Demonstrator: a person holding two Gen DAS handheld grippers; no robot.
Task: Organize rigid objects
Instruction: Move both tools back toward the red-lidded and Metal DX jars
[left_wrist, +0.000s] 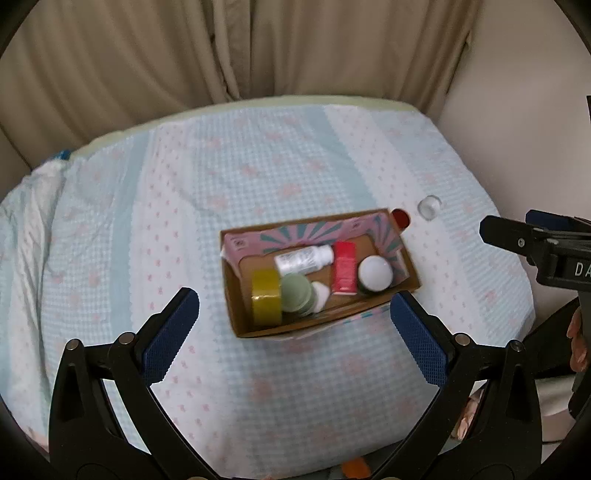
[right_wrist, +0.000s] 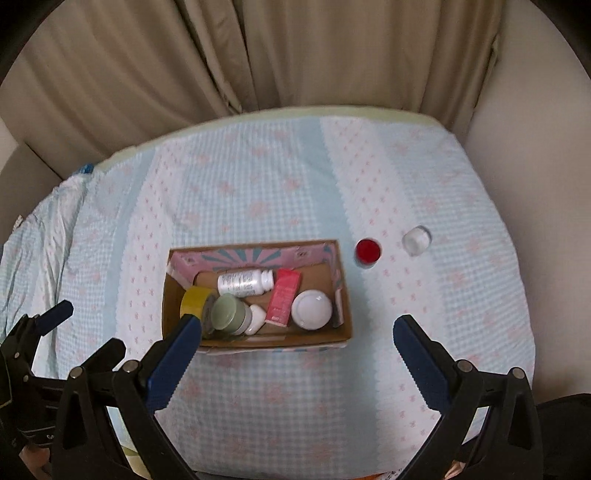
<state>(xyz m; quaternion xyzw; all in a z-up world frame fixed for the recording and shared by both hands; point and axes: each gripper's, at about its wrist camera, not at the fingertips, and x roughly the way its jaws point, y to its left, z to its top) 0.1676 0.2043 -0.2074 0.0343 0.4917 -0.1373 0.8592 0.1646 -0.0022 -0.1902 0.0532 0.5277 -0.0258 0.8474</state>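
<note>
An open cardboard box (left_wrist: 410, 273) (right_wrist: 345, 314) sits on the bed. It holds a yellow tape roll (left_wrist: 264, 299) (right_wrist: 194, 301), a green-lidded jar (left_wrist: 295, 293) (right_wrist: 227, 312), a white bottle (left_wrist: 303, 258) (right_wrist: 243, 282), a red carton (left_wrist: 344, 272) (right_wrist: 282, 301) and a white round jar (left_wrist: 375, 273) (right_wrist: 311, 308). A red cup (left_wrist: 400, 218) (right_wrist: 368, 251) and a clear cup (left_wrist: 428, 206) (right_wrist: 416, 240) stand on the sheet right of the box. My left gripper (left_wrist: 293, 306) is open and empty, above the box's near side. My right gripper (right_wrist: 295, 332) is open and empty, over the box's near right.
The bed is covered with a light blue and pink patterned sheet (left_wrist: 258, 184) (right_wrist: 258, 184). Beige curtains (left_wrist: 258, 48) (right_wrist: 295, 51) hang behind it. A wall (right_wrist: 535, 147) borders the right side. The right gripper's body (left_wrist: 546, 251) shows at the right of the left wrist view.
</note>
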